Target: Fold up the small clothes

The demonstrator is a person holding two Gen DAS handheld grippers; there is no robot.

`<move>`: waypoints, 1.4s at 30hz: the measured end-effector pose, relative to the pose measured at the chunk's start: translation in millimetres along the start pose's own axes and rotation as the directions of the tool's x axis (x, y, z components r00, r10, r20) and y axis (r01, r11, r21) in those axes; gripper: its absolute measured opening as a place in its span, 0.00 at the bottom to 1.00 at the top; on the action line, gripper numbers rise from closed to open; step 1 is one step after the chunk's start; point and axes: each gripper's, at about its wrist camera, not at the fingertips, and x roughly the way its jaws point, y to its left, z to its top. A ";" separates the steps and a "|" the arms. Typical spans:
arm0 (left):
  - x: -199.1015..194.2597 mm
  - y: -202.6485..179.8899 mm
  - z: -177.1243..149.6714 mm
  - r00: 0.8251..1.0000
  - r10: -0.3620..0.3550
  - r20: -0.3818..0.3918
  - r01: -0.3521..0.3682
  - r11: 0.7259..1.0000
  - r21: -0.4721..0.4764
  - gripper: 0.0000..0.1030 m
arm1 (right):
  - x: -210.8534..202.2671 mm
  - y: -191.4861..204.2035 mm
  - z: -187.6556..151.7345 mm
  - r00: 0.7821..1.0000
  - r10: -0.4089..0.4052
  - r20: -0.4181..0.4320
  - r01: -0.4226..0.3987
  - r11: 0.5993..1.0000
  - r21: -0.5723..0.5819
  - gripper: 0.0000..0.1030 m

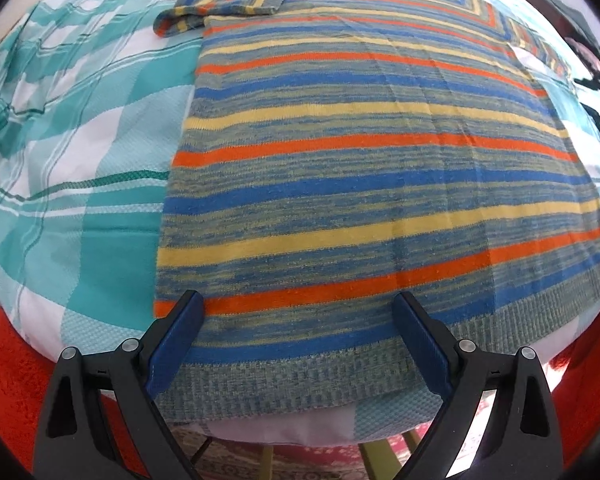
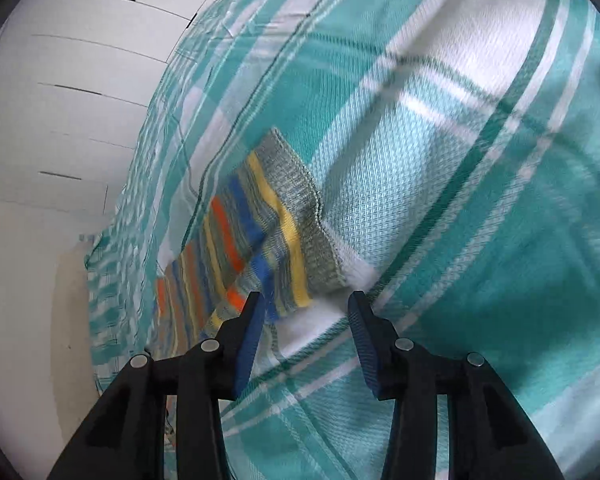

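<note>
Striped knit sweater [image 1: 372, 168] lies flat on the bedspread, ribbed hem between the left jaws, sleeves spread.

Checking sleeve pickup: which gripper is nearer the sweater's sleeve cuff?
Right. The right gripper sits open just short of the sleeve cuff; the left gripper is open over the sweater's hem, far from either sleeve.

Sweater [image 1: 364, 184]: orange, blue, yellow stripes on grey-green marl. Bedspread [image 1: 80, 128]: teal-and-white plaid. Gripper pads [image 2: 247, 354]: blue.
</note>
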 end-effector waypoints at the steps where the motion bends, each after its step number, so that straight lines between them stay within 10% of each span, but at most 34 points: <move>1: -0.2 0.5 0.1 1.000 0.001 -0.002 -0.001 1.000 0.004 0.93 | 8.0 -0.6 4.1 1.000 0.002 0.012 -0.002 1.000 0.015 0.32; 3: -1.2 2.1 -1.3 1.000 0.008 -0.008 -0.008 1.000 0.007 0.93 | 12.9 -5.5 3.1 0.999 -0.018 0.048 0.016 0.999 0.043 0.06; 14: -3.6 -0.8 -9.5 1.000 0.020 -0.001 -0.020 0.999 0.028 0.93 | 4.6 9.2 -10.0 0.951 -0.245 0.188 0.264 0.961 -0.084 0.04; 17: -7.8 -1.1 -11.5 1.000 0.024 0.004 -0.025 0.999 0.030 0.93 | 2.0 12.2 -7.9 0.961 -0.218 0.170 0.238 0.966 -0.106 0.13; 19: -13.1 3.3 -4.2 0.999 0.034 0.020 -0.035 0.999 0.028 0.93 | -10.1 23.3 -16.6 0.938 -0.287 0.195 0.318 0.936 -0.151 0.42; 22: -29.8 6.1 -0.6 0.997 0.047 0.055 -0.049 0.998 0.031 0.93 | -37.0 65.6 -51.3 0.894 -0.350 0.279 0.433 0.835 -0.339 0.53; 27: -58.2 21.3 31.8 0.993 0.033 0.117 -0.042 0.996 0.080 0.93 | -39.1 137.0 -182.0 0.983 -0.179 0.037 0.157 0.719 -0.677 0.53; 31: -82.1 45.0 94.2 0.975 0.043 0.218 -0.058 0.996 0.062 0.93 | -11.2 153.2 -302.2 0.963 -0.128 -0.235 -0.100 0.642 -0.760 0.52; 34: -81.3 45.8 153.5 0.956 0.050 0.290 -0.079 0.993 0.089 0.94 | 16.4 133.2 -368.5 0.932 -0.249 -0.262 -0.079 0.566 -0.820 0.53; 37: -49.1 29.6 201.8 0.954 0.087 0.286 -0.130 0.983 0.132 0.93 | 14.8 127.9 -384.3 0.951 -0.263 -0.163 -0.016 0.485 -0.875 0.53; 42: 25.3 -9.5 253.1 0.970 0.129 0.207 -0.179 0.954 0.241 0.80 | 10.3 123.7 -380.5 0.949 -0.262 -0.174 -0.004 0.542 -0.840 0.53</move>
